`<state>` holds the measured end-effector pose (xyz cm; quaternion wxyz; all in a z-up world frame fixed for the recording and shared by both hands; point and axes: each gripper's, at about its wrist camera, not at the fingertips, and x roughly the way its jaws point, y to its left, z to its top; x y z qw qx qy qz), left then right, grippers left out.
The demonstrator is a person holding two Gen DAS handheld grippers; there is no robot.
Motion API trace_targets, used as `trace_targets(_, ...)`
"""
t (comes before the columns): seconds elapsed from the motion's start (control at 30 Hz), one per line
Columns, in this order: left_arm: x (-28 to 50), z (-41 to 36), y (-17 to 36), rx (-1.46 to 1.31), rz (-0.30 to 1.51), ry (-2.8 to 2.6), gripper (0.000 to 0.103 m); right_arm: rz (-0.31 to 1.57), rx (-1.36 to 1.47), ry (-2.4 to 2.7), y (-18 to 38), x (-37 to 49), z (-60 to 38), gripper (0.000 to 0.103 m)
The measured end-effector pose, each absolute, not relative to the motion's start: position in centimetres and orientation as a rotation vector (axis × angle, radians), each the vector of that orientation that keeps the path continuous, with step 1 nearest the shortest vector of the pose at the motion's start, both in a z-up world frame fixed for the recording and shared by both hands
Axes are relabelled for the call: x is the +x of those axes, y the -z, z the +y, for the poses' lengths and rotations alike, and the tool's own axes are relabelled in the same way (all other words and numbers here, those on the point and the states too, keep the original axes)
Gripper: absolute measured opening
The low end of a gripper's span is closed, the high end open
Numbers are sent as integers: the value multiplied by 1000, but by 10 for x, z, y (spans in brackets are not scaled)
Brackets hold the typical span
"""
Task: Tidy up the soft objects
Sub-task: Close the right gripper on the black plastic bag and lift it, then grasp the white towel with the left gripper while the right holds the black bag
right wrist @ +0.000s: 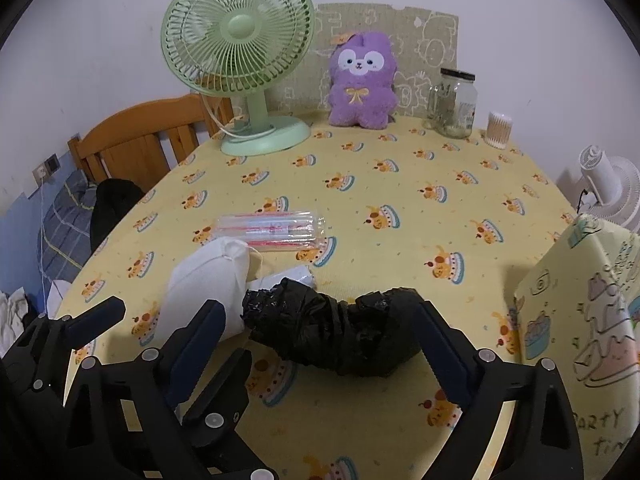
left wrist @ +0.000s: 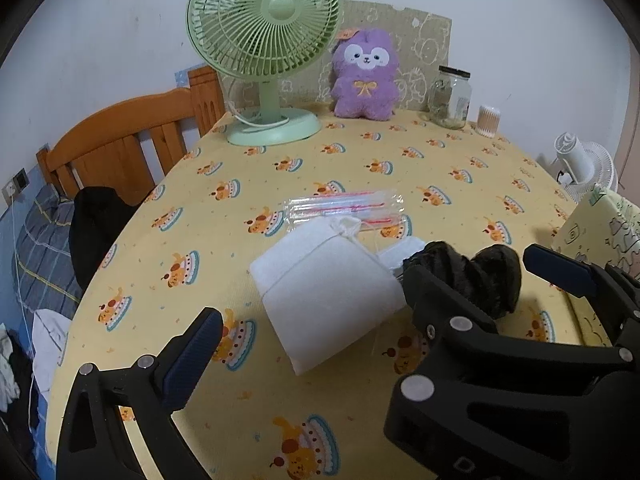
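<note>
**Soft items on the yellow-clothed counter, listed left to right**

- Left hand-held gripper (left wrist: 316,292): jaws spread wide, grasping nothing; the white pouch lies between and ahead of them, untouched.
- White cloth pouch (left wrist: 324,296): flat, squarish, drawstring knotted at its far corner; lies mid-counter (left wrist: 440,184) on the cake-print cloth, tilted diagonally.
- Packet of straws (left wrist: 344,206): clear wrap, pink-striped, just behind the pouch and touching its knotted corner.
- Small white folded piece (right wrist: 288,274): peeks out between the pouch and the black bundle.
- Black plastic bag bundle (right wrist: 336,332): crumpled, glossy, sausage-shaped, lying crosswise just right of the pouch.
- Right hand-held gripper (right wrist: 316,340): jaws released and wide, straddling the bundle, the right finger close against its end; whether it touches cannot be told.
- Rear row: green desk fan (left wrist: 264,40), purple plush toy (left wrist: 366,76), glass jar (left wrist: 450,96), cotton-swab tub (left wrist: 488,120).
</note>
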<state>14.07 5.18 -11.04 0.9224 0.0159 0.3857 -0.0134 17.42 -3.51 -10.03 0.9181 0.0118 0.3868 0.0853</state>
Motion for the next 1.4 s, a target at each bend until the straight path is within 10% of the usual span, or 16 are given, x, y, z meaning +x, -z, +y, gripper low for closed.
trace_targets(0.83,157,50,113,75,810,-16,95,841,27,-207,109,194,-36,43)
trace_targets(1.4,165,47,115,21,837,65,19,853,76,-222,108,196,-40,44)
